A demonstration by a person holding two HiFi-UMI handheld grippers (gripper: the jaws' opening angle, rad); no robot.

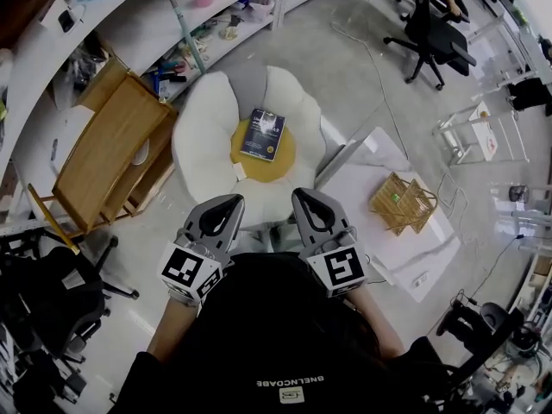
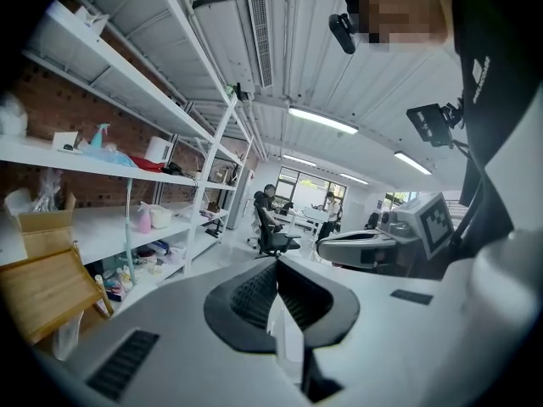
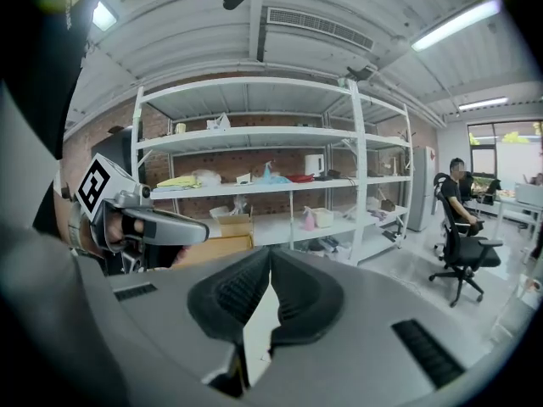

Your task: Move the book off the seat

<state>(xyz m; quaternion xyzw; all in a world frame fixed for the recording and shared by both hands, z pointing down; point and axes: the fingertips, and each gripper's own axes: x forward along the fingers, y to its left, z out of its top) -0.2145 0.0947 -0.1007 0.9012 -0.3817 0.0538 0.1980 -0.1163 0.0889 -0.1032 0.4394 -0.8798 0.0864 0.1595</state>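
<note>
A dark blue book (image 1: 263, 134) lies flat on the yellow centre of a white flower-shaped seat (image 1: 203, 136) on the floor. My left gripper (image 1: 229, 202) and right gripper (image 1: 303, 197) hover side by side just short of the seat's near edge, both pointing toward it and apart from the book. Each has its jaws pressed together with nothing between them. The left gripper (image 2: 276, 267) looks out at shelves and the right gripper's body (image 2: 365, 244). The right gripper (image 3: 269, 259) sees the left gripper (image 3: 144, 224) beside it. Neither gripper view shows the book.
A wooden folding chair (image 1: 112, 149) leans to the left of the seat. A wicker basket (image 1: 402, 202) stands on a white mat (image 1: 362, 171) to the right. White shelving (image 1: 172, 24) runs along the back. A black office chair (image 1: 431, 34) stands far right, another (image 1: 52, 304) near left.
</note>
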